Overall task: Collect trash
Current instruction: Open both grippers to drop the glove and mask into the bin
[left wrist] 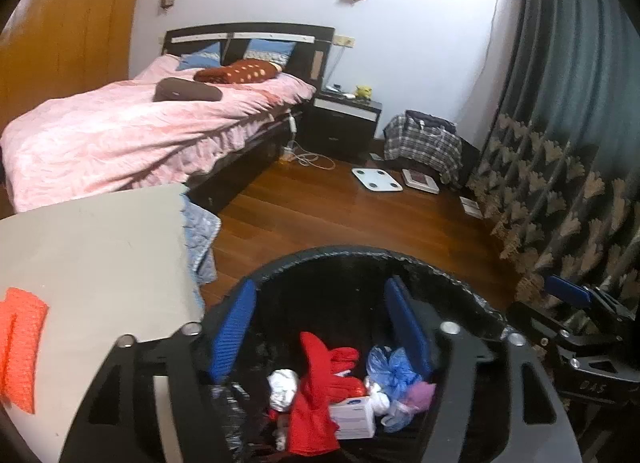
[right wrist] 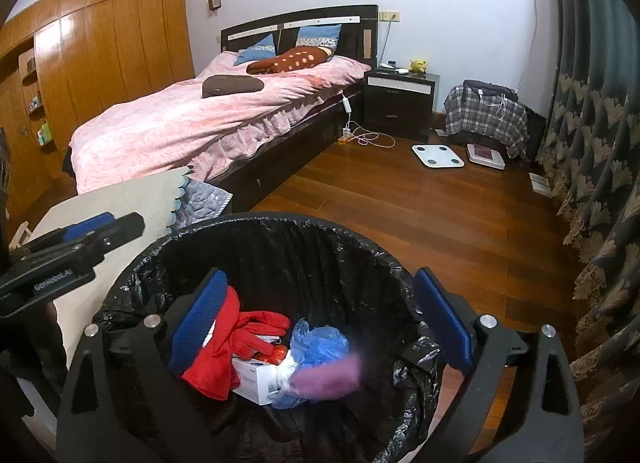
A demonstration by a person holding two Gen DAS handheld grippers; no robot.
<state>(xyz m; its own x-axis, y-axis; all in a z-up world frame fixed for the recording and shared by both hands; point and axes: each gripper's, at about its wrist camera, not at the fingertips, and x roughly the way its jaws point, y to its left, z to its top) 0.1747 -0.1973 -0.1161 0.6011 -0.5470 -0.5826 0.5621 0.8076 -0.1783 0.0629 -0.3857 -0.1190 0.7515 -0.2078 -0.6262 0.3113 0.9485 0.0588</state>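
Both my jaws hang released over the round black-lined trash bin (right wrist: 260, 247).
Red cloth (right wrist: 224, 351) lies inside; grey worktop (left wrist: 92, 263) crowds the left rim, bare wooden floor (right wrist: 440, 223) opens rightward.

A home bedroom: a pink-covered bed (right wrist: 208, 119), dark nightstand (right wrist: 400, 99) and long curtains (right wrist: 592, 123).

Bedroom's pretty lived-in: a bed (right wrist: 208, 119) with a pink blanket (right wrist: 168, 131) and a brown cushion (right wrist: 232, 86) on top, a dark nightstand (right wrist: 400, 101) beside it, a white scale (right wrist: 437, 156) on the wood floor (right wrist: 400, 215), and patterned curtains (right wrist: 592, 123) on the right.
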